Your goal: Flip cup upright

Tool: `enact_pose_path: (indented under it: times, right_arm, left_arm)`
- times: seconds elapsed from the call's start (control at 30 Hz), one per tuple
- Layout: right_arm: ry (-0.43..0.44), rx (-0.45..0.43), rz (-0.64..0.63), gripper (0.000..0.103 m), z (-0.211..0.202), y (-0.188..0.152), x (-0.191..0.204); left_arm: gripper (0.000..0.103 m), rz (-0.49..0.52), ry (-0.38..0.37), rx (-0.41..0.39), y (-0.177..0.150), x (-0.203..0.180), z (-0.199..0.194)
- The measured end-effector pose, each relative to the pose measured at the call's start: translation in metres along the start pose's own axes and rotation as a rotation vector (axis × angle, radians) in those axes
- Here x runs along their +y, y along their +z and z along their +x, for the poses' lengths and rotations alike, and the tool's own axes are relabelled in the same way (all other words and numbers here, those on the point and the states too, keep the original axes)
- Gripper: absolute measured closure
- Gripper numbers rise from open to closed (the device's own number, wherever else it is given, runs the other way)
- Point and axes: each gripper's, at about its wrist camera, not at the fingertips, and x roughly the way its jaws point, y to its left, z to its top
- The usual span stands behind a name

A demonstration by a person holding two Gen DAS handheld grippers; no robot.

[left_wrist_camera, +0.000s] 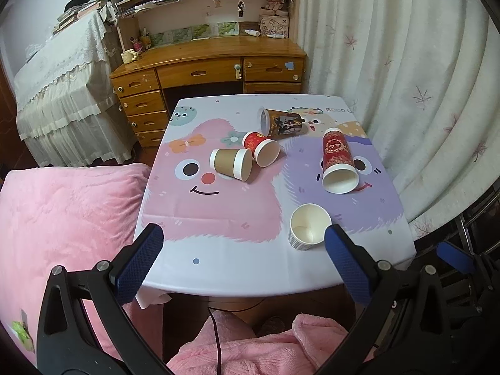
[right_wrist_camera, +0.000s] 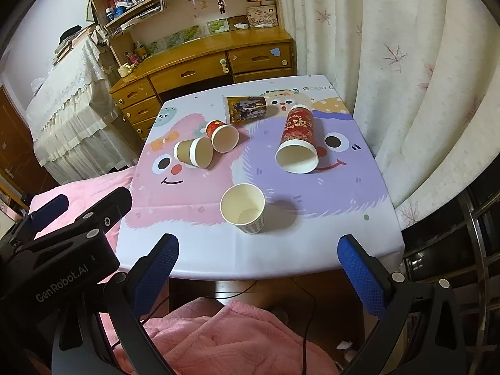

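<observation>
Several paper cups are on the cartoon tablecloth (left_wrist_camera: 218,268) (right_wrist_camera: 218,250). A checked cup (left_wrist_camera: 307,228) (right_wrist_camera: 245,207) stands upright near the front edge. A tall red cup (left_wrist_camera: 337,162) (right_wrist_camera: 297,140) lies on its side at right, mouth toward me. A brown cup (left_wrist_camera: 231,163) (right_wrist_camera: 193,153) and a small red cup (left_wrist_camera: 262,148) (right_wrist_camera: 222,134) lie on their sides mid-table, touching. A dark patterned cup (left_wrist_camera: 282,122) (right_wrist_camera: 247,109) lies at the back. My left gripper (left_wrist_camera: 243,250) and right gripper (right_wrist_camera: 257,253) are both open and empty, hovering at the table's front edge.
A wooden desk with drawers (left_wrist_camera: 206,72) (right_wrist_camera: 193,68) and shelves stands behind the table. A curtain (left_wrist_camera: 406,78) (right_wrist_camera: 406,78) hangs at right. A pink blanket (left_wrist_camera: 62,218) lies at left, a lace-covered piece (left_wrist_camera: 62,93) beyond it. A pink robe (right_wrist_camera: 234,340) is below.
</observation>
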Motion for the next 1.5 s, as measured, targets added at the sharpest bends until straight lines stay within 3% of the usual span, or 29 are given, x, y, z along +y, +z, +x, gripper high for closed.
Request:
enact_pose_path:
  times: [1.5]
  right_arm:
    - [0.01, 0.013, -0.012, 0.0, 0.001, 0.002, 0.009]
  left_arm:
    - [0.001, -0.007, 0.035, -0.024, -0.005, 0.018, -0.009]
